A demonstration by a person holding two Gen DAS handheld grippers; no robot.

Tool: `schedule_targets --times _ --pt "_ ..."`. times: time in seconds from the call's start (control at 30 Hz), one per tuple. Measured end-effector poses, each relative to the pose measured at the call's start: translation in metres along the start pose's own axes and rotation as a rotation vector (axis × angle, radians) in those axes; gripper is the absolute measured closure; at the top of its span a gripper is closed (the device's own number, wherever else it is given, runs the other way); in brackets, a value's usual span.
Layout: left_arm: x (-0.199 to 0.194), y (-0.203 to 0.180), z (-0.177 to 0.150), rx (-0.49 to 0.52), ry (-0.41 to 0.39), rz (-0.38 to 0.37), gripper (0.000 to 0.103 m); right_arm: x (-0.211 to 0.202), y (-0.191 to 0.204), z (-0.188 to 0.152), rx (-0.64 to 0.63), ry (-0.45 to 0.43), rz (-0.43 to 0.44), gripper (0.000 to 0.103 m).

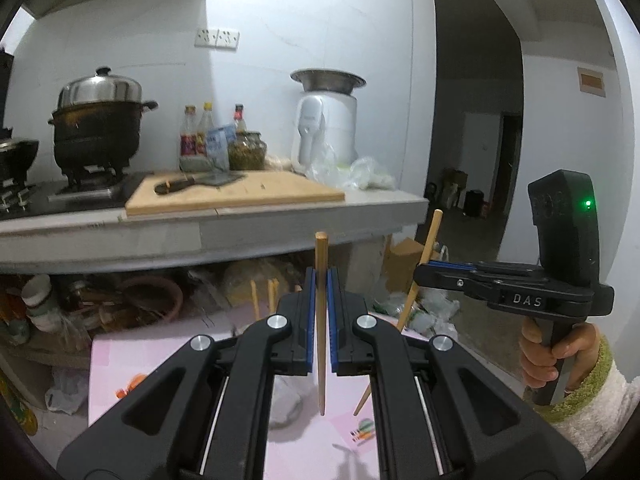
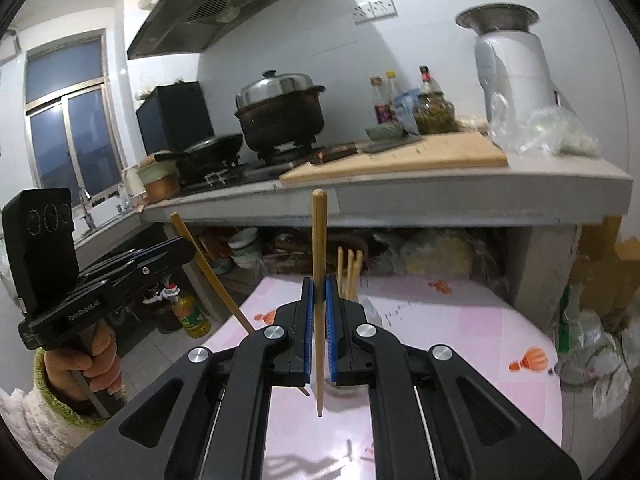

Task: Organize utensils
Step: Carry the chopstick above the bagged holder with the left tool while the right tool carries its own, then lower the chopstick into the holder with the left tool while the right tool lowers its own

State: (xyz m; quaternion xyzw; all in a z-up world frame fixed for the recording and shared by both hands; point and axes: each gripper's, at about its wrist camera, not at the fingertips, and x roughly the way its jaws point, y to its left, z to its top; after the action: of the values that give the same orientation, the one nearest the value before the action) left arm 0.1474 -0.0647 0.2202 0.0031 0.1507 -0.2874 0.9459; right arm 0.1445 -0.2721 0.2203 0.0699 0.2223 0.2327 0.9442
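Above the pink table [image 1: 120, 364], left gripper [image 1: 321, 280] and right gripper [image 2: 319, 286] each clamped on a chopstick [image 1: 321, 320].

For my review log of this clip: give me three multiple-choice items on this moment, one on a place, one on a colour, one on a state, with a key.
1. Where do the spare chopsticks stand?
A. at the far edge of the pink table
B. on the cutting board
C. in the lidded pot

2. What colour are the pads lining the jaws of the right gripper?
A. red
B. blue
C. white

3. What is the state of the left gripper?
A. open and empty
B. shut on a spoon
C. shut on a chopstick

Key: 1 A, the sticks rise beyond the table's far edge, below the counter. 2 B, blue strips flank the held stick. 3 C, its jaws pinch one upright wooden stick; the right gripper likewise holds a chopstick.
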Motion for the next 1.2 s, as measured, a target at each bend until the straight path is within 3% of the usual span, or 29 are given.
schedule_targets --times 0.23,0.47,0.87,1.2 --pt "0.010 0.026 0.035 -0.010 -0.057 0.036 0.098 0.018 0.011 0.038 -0.043 -0.025 0.012 0.097" --pt "0.043 0.054 0.041 -0.027 -0.069 0.064 0.098 0.059 0.012 0.061 -0.075 -0.014 -0.018 0.097" --pt "0.107 0.085 0.002 -0.024 -0.005 0.111 0.098 0.134 -0.008 0.043 -0.056 0.070 -0.024 0.097" --pt "0.121 0.095 -0.029 -0.019 -0.002 0.090 0.098 0.163 -0.015 0.015 -0.060 0.118 -0.025 0.097"
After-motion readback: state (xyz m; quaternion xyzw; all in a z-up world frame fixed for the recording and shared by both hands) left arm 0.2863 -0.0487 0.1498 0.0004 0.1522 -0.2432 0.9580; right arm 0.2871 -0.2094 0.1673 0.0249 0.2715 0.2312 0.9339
